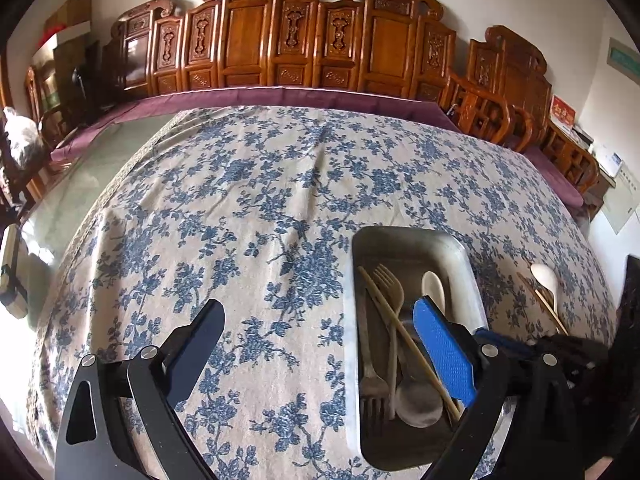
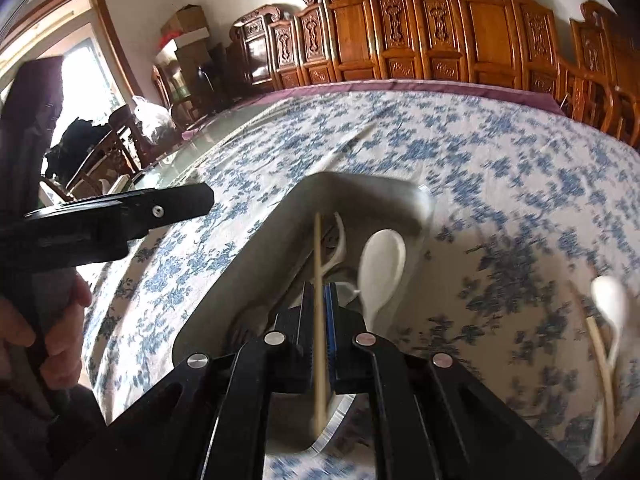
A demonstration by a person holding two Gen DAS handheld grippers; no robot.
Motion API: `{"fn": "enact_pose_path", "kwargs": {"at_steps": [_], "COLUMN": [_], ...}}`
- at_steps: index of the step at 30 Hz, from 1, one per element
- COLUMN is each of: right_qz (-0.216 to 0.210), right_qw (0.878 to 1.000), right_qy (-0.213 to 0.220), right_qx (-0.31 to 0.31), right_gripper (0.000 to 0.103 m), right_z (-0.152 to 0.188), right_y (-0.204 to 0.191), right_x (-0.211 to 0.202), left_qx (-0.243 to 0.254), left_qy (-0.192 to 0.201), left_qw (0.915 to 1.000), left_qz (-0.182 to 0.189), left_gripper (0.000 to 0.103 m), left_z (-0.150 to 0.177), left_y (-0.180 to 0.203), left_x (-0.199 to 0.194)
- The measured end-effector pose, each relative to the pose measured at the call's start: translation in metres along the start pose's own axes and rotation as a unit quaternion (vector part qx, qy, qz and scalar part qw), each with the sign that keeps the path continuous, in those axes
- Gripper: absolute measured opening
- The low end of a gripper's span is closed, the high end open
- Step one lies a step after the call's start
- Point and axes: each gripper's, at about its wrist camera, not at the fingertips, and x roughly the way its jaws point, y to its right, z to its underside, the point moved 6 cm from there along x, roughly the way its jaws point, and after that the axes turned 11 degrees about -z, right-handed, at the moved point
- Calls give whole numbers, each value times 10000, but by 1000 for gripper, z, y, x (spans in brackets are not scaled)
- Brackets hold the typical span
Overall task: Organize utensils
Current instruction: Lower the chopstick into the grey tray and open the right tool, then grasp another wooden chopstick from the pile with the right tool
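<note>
Right gripper (image 2: 319, 320): clamped on one chopstick (image 2: 318, 280) above the metal tray (image 2: 256, 240). Left gripper (image 1: 320, 344): spread wide, empty, beside tray. Risk: thin stick pivots on release, landing across the tray's rim.

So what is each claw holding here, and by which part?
The right claw is shut on a chopstick, gripped around mid-length, over the metal tray. The left claw is open and holds nothing.

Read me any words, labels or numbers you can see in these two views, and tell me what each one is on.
No text can be read.
Red box by the far right chairs: gold characters, too small to read.
Green sign on the right wall: blurred.
White papers on the right wall: print too small.
Metal tray and utensils: no markings.
</note>
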Motion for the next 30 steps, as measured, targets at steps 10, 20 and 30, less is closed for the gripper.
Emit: {"fn": "enact_pose_path", "kwargs": {"at_steps": [10,20,30], "right_qz": [852,1678,1680], "right_qw": [9955,9857,9846], "right_qy": [68,-67,-356], "right_qx": [-398,-140,322], "right_gripper": [14,21,21], "right_z": [20,58,88], "right_y": [54,134,174], "right_x": [-98,-163,-156], "left_qx": [359,921,1238], "left_qy": [-19,25,-24], "left_qw": [9988,9932,9876], "left_qz": [345,707,961], "left_gripper": [92,92,92], "left_z": [6,22,43], "left_y": [47,105,148], "left_x": [-13,-31,-40]}}
